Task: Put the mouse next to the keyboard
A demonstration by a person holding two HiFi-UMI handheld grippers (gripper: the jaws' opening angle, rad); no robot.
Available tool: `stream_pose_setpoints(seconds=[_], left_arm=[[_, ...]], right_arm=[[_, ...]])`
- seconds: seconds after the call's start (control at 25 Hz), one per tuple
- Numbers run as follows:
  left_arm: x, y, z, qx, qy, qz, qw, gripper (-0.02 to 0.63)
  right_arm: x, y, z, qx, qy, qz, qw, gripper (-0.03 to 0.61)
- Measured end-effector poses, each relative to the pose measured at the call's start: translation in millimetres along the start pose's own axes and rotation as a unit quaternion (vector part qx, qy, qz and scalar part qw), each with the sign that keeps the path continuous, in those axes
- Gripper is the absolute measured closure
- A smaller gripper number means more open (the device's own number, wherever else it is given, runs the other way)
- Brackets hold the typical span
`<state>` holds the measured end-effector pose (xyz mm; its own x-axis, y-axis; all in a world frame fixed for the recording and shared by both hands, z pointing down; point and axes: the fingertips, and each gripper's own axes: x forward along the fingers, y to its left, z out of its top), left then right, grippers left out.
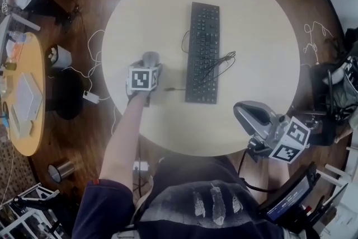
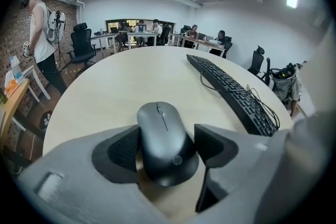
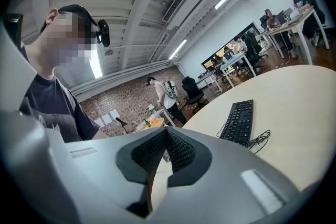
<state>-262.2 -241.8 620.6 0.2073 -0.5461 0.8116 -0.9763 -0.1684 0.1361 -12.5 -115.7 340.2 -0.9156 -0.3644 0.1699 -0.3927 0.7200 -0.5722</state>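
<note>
Head view: the grey mouse [image 1: 150,57] lies on the round table [image 1: 251,36], left of the black keyboard [image 1: 202,53] with bare tabletop between them, and the left gripper [image 1: 149,66] reaches over it. The right gripper [image 1: 241,113] hangs off the table's near edge.

Left gripper view: both ribbed pads [image 2: 123,149] meet the mouse's flanks near its rear, clasping it. It looks light, hard-shelled and smooth, so the narrow sides are the sensible hold.

Right gripper view: its jaws are clenched together on nothing.
</note>
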Motion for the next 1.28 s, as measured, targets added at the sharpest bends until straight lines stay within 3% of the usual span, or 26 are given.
stream_pose_setpoints(seconds=[0.28,0.48,0.8,1.28], left_arm=[[3.0,2.1,-0.5,-0.010,-0.011,-0.008,0.9999,0.291],[-2.5,5.6,1.8,-0.056,-0.037,-0.023,0.9975,0.299],[-22.2,11.4,10.3,-0.130,-0.081,-0.047,0.9871,0.301],[-78.2,-4.0,65.5,-0.148,-0.170,-0.097,0.9694,0.302]], right_arm=[[-6.1,4.2,3.5,-0.009,-0.006,-0.012,1.000,0.577],[-17.4,7.4,4.4,-0.011,-0.015,-0.028,0.999,0.577],[-21.5,11.0,4.9,-0.016,-0.020,-0.034,0.999,0.577],[-14.9,25.2,8.9,-0.034,-0.020,-0.026,0.999,0.577]])
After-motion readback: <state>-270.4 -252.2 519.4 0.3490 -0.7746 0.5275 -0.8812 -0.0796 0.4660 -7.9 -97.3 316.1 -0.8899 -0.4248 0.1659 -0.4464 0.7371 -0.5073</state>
